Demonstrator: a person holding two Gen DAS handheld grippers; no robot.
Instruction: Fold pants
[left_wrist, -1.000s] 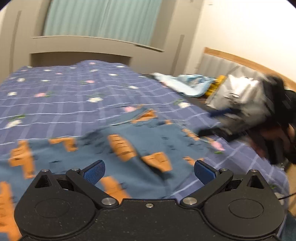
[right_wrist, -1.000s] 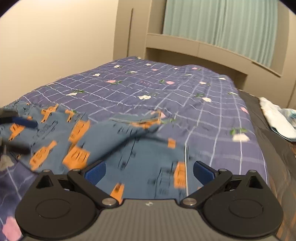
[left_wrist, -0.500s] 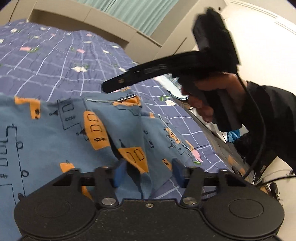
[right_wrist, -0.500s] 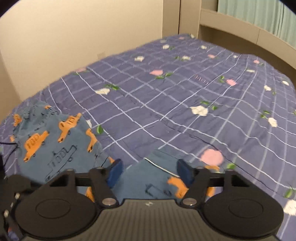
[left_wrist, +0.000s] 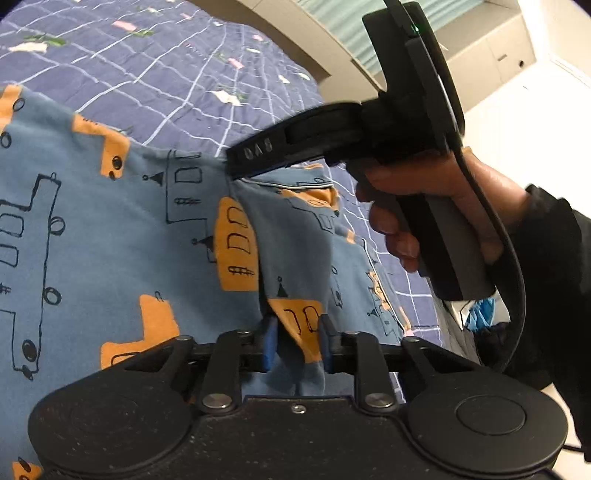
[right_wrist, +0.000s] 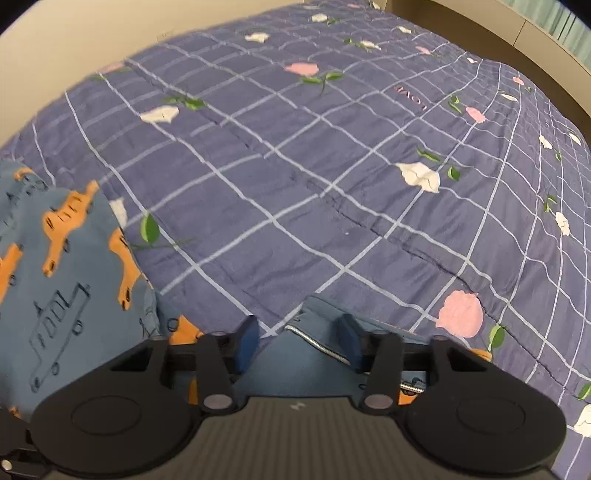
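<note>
Currently I am pinching the blue cotton pants with orange vehicle prints, lying on the purple checked floral bedspread, in my nearly closed left gripper; my right gripper is closing on the piped edge. Thin fabric may be slipping free if I tug unevenly.

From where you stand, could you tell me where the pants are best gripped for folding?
Grip the pants at the piped edge, coming in low from the near side. That edge lies flat on the blanket and is firmer than the loose middle.
</note>
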